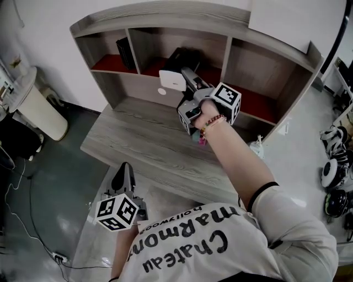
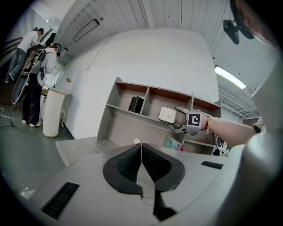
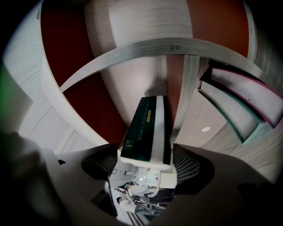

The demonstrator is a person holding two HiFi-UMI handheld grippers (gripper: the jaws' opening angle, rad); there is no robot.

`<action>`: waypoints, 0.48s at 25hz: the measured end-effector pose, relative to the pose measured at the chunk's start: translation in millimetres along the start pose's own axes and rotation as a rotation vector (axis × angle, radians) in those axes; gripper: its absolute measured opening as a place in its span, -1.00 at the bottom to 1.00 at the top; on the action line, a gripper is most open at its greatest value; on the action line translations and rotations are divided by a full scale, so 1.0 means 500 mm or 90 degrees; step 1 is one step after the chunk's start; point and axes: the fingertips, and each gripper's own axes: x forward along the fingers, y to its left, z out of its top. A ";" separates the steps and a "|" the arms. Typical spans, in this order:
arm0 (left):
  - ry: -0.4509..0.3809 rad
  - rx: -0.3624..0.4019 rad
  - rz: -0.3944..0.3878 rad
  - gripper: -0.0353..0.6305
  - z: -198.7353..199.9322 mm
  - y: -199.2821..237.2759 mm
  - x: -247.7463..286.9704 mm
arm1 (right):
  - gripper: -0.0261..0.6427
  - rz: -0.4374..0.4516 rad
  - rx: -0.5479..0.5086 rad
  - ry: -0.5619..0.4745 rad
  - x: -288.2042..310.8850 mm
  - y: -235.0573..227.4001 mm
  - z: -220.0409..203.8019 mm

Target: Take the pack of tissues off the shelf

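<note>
The pack of tissues [image 1: 172, 80] is a long box, dark green with white faces, at the front of the shelf's [image 1: 165, 15] middle compartment. My right gripper [image 1: 186, 82] reaches in from the desk side with its jaws wide on either side of the pack's near end. In the right gripper view the pack [image 3: 148, 128] fills the gap of the right gripper [image 3: 146, 165] and both pads touch its sides. From the left gripper view the pack [image 2: 167, 114] shows white at shelf level. My left gripper [image 1: 124, 171] hangs low over the desk's near edge, shut and empty [image 2: 141, 148].
A black box [image 1: 124, 53] stands in the left compartment and a dark object [image 1: 186, 55] sits behind the pack. A teal and pink packet [image 2: 172, 143] lies on the desk [image 1: 138, 143] under the right hand. A white bin [image 1: 41, 110] stands to the left.
</note>
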 end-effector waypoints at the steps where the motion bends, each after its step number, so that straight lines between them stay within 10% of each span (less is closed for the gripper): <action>1: 0.000 0.000 0.001 -0.84 0.000 0.001 0.000 | 0.19 0.001 0.004 -0.004 -0.001 0.003 -0.001; 12: -0.005 0.003 0.007 -0.84 0.008 0.011 0.004 | 0.08 0.008 0.014 0.003 0.002 0.004 -0.007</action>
